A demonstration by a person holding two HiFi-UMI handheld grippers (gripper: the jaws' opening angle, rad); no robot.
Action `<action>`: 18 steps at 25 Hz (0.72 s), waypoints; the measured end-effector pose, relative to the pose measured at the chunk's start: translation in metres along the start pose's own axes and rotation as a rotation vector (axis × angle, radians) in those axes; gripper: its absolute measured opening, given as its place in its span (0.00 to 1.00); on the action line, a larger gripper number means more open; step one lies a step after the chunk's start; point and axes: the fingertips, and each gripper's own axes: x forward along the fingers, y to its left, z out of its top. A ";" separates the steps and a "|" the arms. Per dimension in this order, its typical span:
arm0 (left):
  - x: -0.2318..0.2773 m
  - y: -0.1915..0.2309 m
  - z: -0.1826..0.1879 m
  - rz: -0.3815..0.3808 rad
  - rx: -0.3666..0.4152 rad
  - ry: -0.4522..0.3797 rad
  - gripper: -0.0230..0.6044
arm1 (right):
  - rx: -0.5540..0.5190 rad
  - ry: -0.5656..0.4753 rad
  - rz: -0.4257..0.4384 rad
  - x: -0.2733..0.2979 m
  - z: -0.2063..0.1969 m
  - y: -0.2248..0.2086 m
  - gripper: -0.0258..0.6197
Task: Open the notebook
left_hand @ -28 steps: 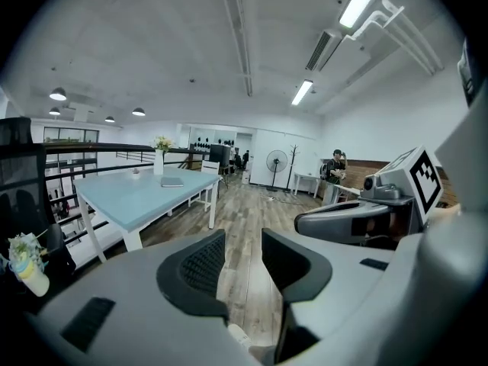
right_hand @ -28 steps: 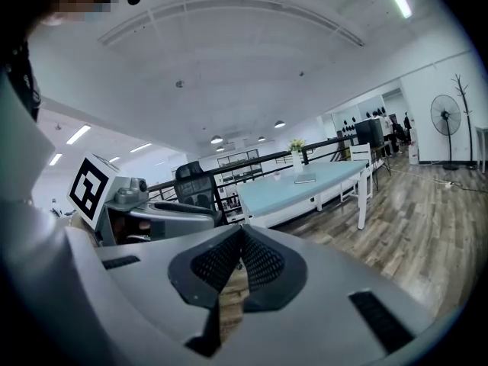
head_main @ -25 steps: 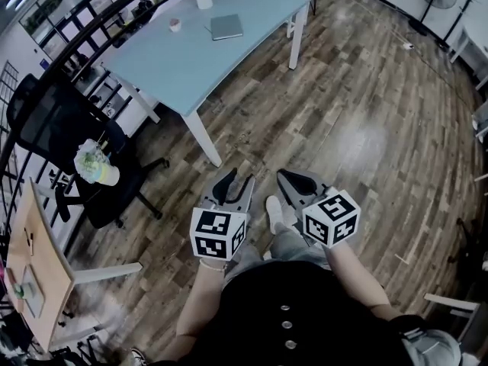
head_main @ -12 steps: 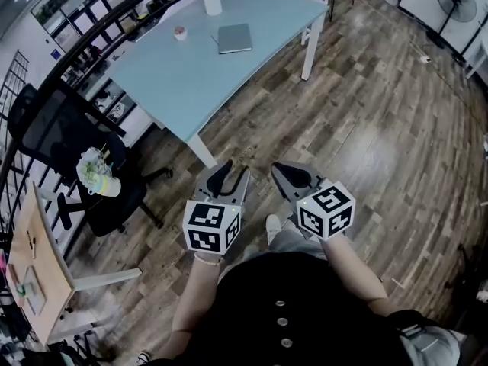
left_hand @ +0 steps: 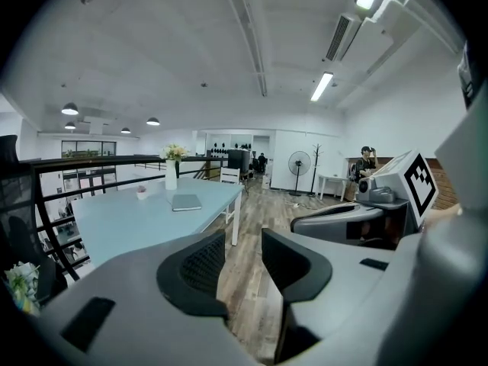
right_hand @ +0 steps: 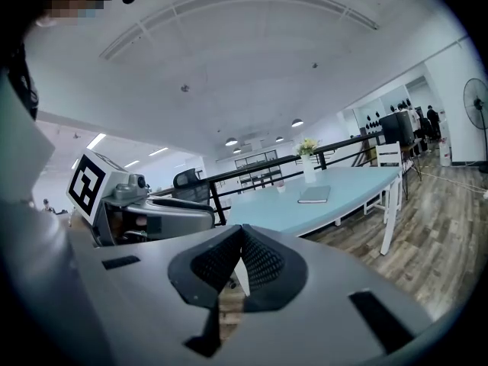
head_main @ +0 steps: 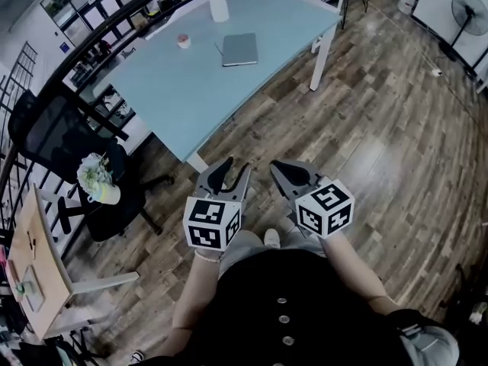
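Head view: closed notebook (head_main: 239, 49) beside vase (head_main: 218, 6) on table (head_main: 175, 82), left claw (head_main: 238, 165) released, right claw (head_main: 274, 164) clenched empty.

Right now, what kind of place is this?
Probably an open-plan office, maybe on a mezzanine level: a pale blue work table carrying a closed notebook, a black swivel office chair beside it, and a black railing along the edge.
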 end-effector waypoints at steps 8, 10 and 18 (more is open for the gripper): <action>0.028 0.012 -0.003 -0.006 -0.023 0.043 0.27 | 0.053 0.009 -0.044 0.005 -0.001 -0.034 0.04; 0.036 0.016 -0.003 -0.012 -0.025 0.048 0.27 | 0.063 0.010 -0.055 0.008 -0.002 -0.042 0.05; 0.087 0.042 0.011 -0.039 -0.032 0.055 0.27 | 0.075 0.023 -0.100 0.034 0.008 -0.083 0.04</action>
